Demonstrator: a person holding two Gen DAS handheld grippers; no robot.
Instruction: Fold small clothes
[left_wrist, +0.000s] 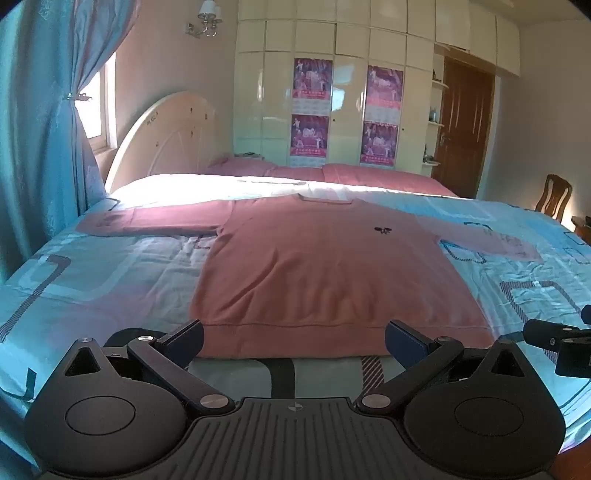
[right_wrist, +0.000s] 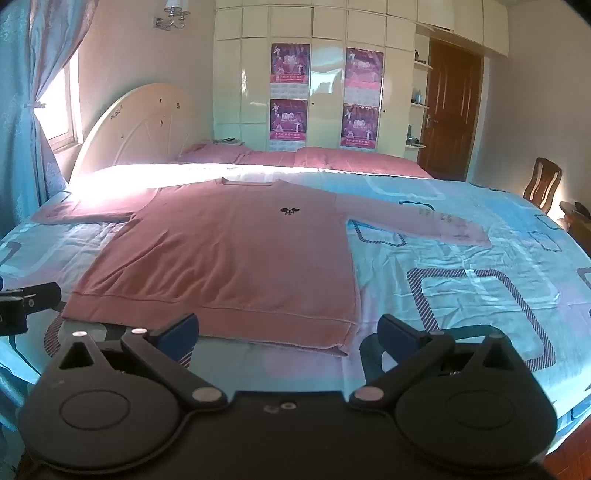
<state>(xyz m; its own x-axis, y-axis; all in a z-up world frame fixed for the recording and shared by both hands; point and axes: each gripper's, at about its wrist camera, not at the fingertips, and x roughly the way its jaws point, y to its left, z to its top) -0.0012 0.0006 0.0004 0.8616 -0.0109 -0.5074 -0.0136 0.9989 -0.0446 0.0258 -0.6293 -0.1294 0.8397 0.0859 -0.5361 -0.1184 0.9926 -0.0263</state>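
A: Where does the pink sweater (left_wrist: 317, 266) lie?

B: Flat on the blue patterned bedsheet (left_wrist: 110, 273), filling the middle of the left wrist view, both sleeves spread out to the sides and its ribbed hem nearest the camera. A small dark emblem (left_wrist: 382, 231) sits on the chest, right of centre.

A: And the left gripper (left_wrist: 293, 338)?

B: It occupies the bottom of that frame, fingers spread wide and released, gripping nothing. The hem shows in the gap between the blue pads (left_wrist: 404, 338).

A: The right gripper (right_wrist: 288, 332)?

B: Same posture at the bottom of the right wrist view: fingers apart, nothing clasped. The sweater's lower right corner lies just beyond the gap between them. Part of this gripper also shows at the right edge of the left wrist view.

A: What lies behind?

B: Pink pillows (left_wrist: 332, 173) along the far side of the bed, a cream headboard (left_wrist: 166, 140) at upper left, white wardrobes with four purple posters (left_wrist: 312, 79) at the top centre, a brown door (left_wrist: 463, 125) at upper right, and a wooden chair (left_wrist: 552, 199) at the right edge. A blue curtain (left_wrist: 40, 122) hangs down the left side.
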